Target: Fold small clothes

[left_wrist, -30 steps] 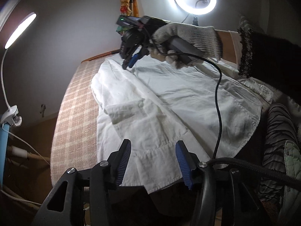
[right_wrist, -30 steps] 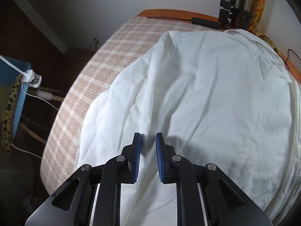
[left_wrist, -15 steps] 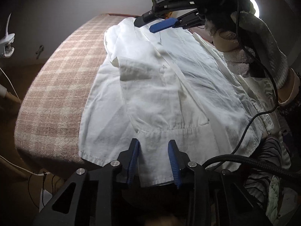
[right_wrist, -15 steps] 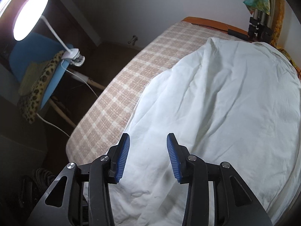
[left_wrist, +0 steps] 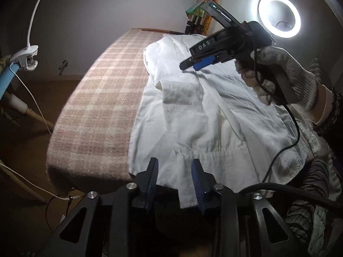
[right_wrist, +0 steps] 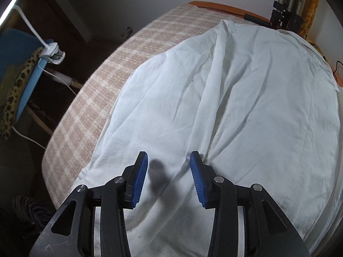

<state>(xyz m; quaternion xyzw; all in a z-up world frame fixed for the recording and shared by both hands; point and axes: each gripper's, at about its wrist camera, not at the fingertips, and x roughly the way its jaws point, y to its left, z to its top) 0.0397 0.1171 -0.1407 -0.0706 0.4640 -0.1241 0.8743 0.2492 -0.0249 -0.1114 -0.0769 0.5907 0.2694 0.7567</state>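
A white shirt [left_wrist: 205, 117] lies spread on a pink checked cloth [left_wrist: 100, 107], with a chest pocket [left_wrist: 182, 92] showing. My left gripper [left_wrist: 174, 177] is open, its blue pads either side of the shirt's near hem. My right gripper [right_wrist: 168, 175] is open and empty just above the shirt [right_wrist: 246, 107], casting a shadow on it. The right gripper also shows in the left wrist view [left_wrist: 199, 64], held in a gloved hand above the shirt's far end.
A ring light [left_wrist: 278, 17] glows at the back right. A clip lamp [left_wrist: 25, 57] on a blue chair [right_wrist: 27, 85] stands left of the table. Striped clothes [left_wrist: 308, 192] lie at the right. A tripod [right_wrist: 287, 15] stands behind the table.
My right gripper opened from nearly shut and lifted a little above the shirt. My left gripper narrowed slightly and came down to the shirt's near hem.
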